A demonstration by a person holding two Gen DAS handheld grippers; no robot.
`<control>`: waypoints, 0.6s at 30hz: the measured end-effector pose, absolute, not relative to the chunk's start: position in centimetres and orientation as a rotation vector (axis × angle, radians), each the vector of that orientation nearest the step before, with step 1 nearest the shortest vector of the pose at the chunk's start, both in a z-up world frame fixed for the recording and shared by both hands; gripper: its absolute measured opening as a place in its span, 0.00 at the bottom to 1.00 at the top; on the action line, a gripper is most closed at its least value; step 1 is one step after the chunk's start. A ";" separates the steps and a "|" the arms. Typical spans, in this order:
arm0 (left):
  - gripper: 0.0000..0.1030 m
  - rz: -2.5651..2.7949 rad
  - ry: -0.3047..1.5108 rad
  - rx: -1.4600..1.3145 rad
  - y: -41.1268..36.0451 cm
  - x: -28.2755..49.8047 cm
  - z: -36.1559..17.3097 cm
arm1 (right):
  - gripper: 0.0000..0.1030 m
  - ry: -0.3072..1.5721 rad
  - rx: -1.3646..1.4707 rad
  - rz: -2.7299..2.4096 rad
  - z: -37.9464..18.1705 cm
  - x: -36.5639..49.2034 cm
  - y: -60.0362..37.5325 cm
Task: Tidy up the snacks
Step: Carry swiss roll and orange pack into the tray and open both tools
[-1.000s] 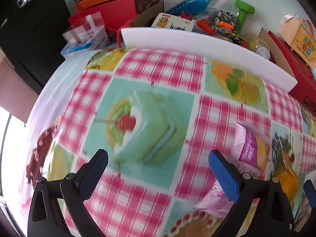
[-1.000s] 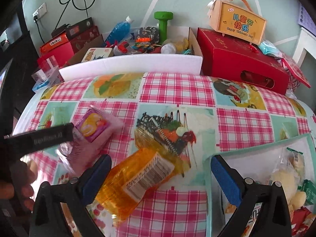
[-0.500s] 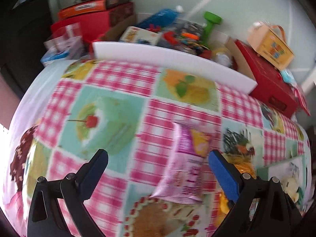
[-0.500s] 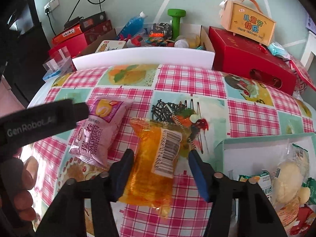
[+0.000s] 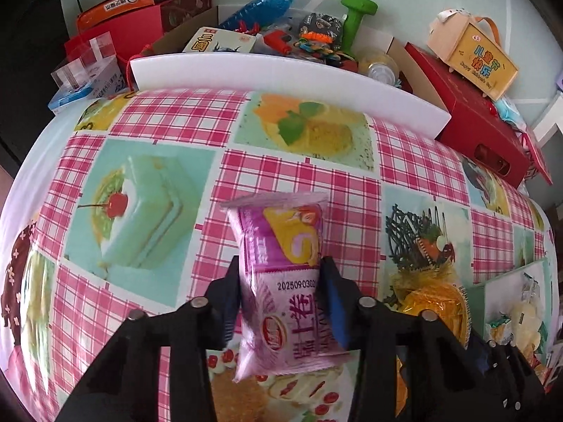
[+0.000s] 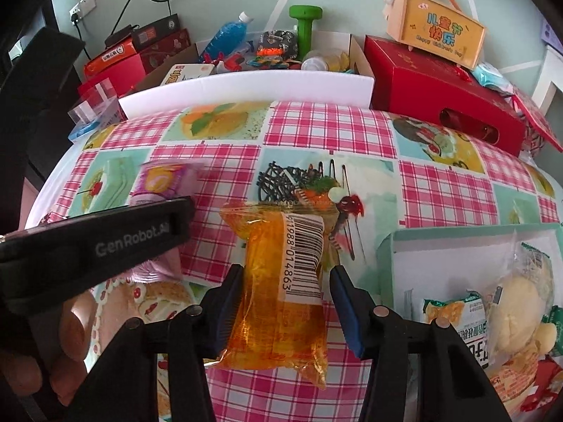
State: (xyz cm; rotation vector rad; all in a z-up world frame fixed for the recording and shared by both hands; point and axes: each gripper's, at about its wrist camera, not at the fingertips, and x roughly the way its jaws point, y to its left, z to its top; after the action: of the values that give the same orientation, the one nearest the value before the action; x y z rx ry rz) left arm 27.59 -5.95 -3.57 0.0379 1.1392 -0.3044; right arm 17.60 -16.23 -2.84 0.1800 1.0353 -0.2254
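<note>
My left gripper is shut on a purple snack packet, its jaws pinching the packet's middle over the checked tablecloth. The same packet shows in the right wrist view, partly hidden behind the left gripper's body. My right gripper is shut on an orange snack packet with a barcode label, jaws pressing both sides. That packet also shows in the left wrist view. A pale green tray with several snacks lies to the right of it.
A white foam board stands along the table's far edge. Behind it is a cardboard box of toys with a green dumbbell and a blue bottle. A red gift box sits at the back right.
Both grippers have closed. The left one moved onto the purple packet and shut on it. The right one, half shut around the orange packet, now grips it.
</note>
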 end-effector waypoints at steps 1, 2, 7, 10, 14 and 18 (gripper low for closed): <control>0.39 -0.304 1.138 0.014 -5.8 27.5 -3.5 | 0.45 1.038 0.180 -0.226 -2.9 17.5 -16.2; 0.38 -0.301 1.139 0.004 -5.6 27.3 -3.4 | 0.44 1.042 0.173 -0.232 -2.9 17.5 -16.2; 0.38 -0.280 1.124 -0.063 -4.5 25.6 -2.8 | 0.41 1.040 0.177 -0.242 -2.8 16.7 -16.3; 0.38 -0.270 1.108 -0.095 -3.6 24.3 -2.1 | 0.41 1.035 0.190 -0.244 -2.4 16.1 -16.5; 0.38 -0.255 1.081 -0.129 -3.4 22.9 -1.0 | 0.41 1.011 0.214 -0.245 -1.4 14.8 -16.8; 0.38 -0.233 1.049 -0.154 -3.1 21.1 0.2 | 0.41 0.987 0.238 -0.245 -0.2 13.4 -17.1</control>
State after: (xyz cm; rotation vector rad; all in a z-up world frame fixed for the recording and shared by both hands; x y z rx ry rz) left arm 21.07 -3.05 0.22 -0.1538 1.0486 -0.2334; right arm 13.43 -17.12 -0.20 0.2376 0.9869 -0.2449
